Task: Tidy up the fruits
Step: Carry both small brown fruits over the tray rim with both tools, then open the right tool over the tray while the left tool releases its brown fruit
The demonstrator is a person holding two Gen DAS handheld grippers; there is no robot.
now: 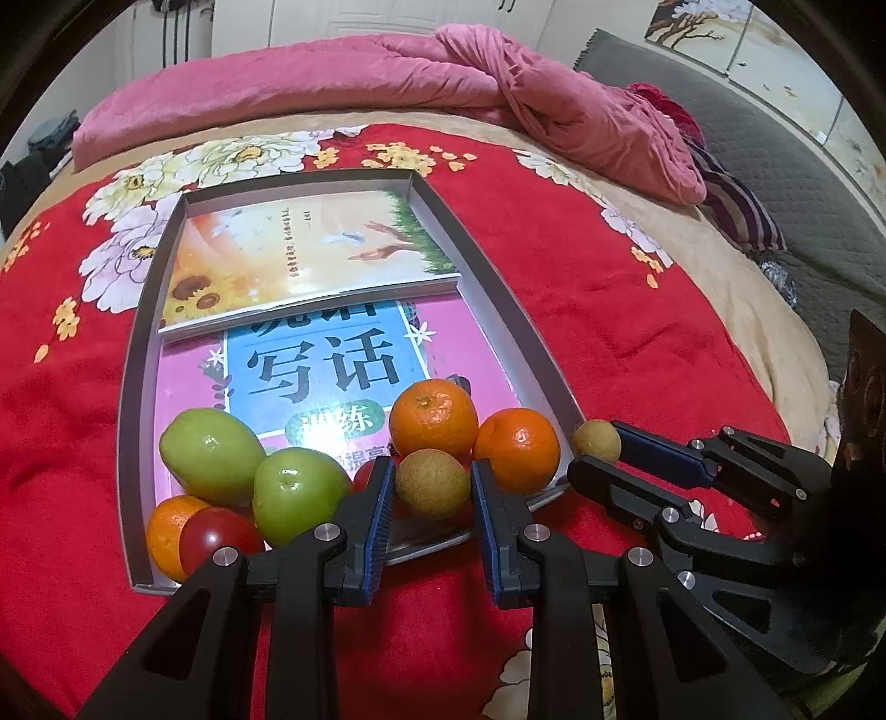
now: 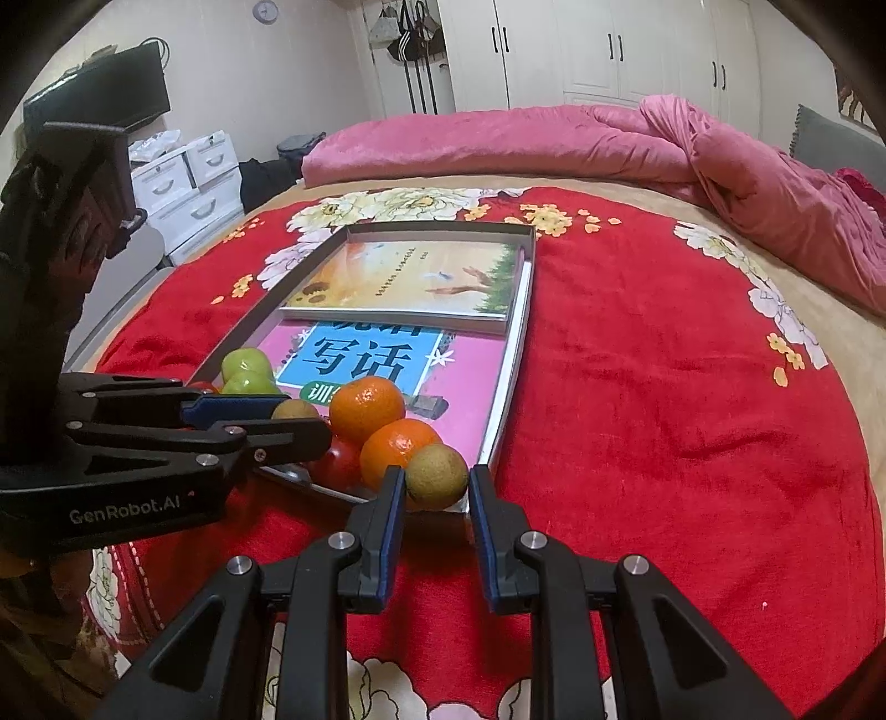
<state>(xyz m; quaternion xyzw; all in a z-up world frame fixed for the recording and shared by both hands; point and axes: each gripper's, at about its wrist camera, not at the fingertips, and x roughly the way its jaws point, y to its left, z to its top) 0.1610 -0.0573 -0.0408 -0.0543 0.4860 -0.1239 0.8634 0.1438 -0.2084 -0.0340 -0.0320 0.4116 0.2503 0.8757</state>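
- Left hand-held gripper (image 1: 432, 468): pads pressed onto a small brown fruit (image 1: 432, 487) at the near edge of the tray, in the fruit heap. White lettering on its side reads "GenRobot.AI" (image 2: 124, 515).
- Right hand-held gripper (image 2: 437, 476): pinching a second brown fruit (image 2: 437, 481) right at the tray's near right corner.
- Tray (image 1: 493, 266): shallow, grey-rimmed, lying on the bed. Near end holds the fruit: two green fruits (image 1: 210, 454) touching each other, three oranges (two side by side (image 1: 433, 421) just behind the grippers, one (image 1: 163, 526) in the near left corner), and a tomato (image 1: 221, 537) against that corner orange.
- Under the fruit, a pink book (image 1: 326, 365) with a blue panel reading "写话" in large characters and "训练" on green below.
- Far half of the tray: a sunflower book (image 1: 310, 249) overlapping the pink one. Its line of print is too small to read.
- Red flowered blanket (image 2: 664, 415): wide bare stretch to the right of the tray, narrower to the left.
- Far side: pink quilt (image 2: 526, 144) bunched along the bed's edge, white wardrobe (image 2: 609, 50) beyond.
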